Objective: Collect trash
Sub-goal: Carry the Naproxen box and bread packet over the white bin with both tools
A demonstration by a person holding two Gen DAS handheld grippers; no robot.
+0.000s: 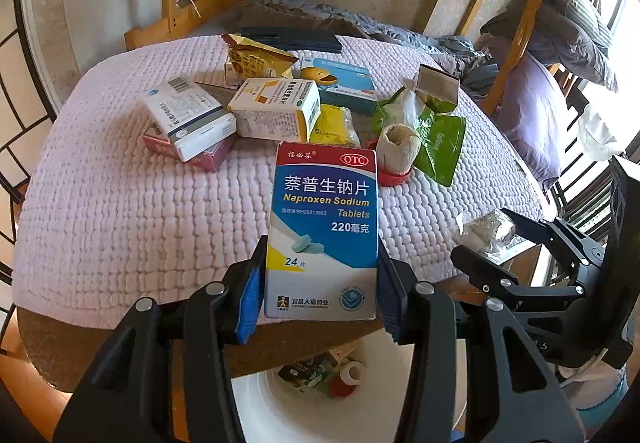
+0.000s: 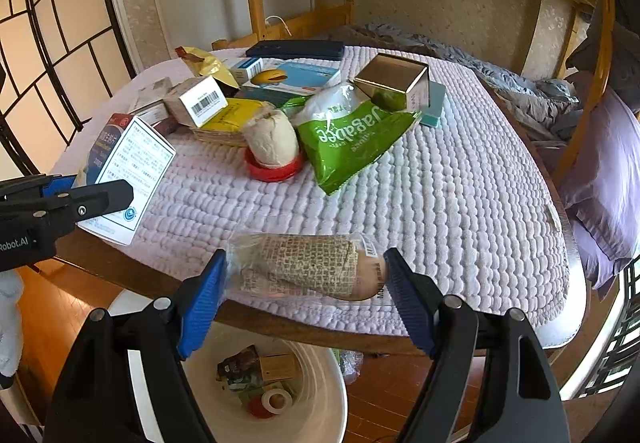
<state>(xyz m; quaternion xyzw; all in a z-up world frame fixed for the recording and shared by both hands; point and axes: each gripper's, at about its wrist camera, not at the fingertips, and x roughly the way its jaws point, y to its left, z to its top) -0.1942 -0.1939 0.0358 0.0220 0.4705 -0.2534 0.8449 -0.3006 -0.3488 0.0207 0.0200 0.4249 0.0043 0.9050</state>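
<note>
Simultaneously clamping Naproxen box (image 1: 322, 231) in left gripper (image 1: 320, 283), wrapped bandage roll (image 2: 308, 267) in right gripper (image 2: 306, 275), above white bin (image 2: 320, 403).

Quilted table mat (image 2: 460, 203), wooden bunk frame (image 1: 516, 27), perhaps bedding (image 2: 532, 99).

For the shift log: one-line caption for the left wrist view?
Left gripper holds Naproxen box above white bin, before cluttered table.
</note>
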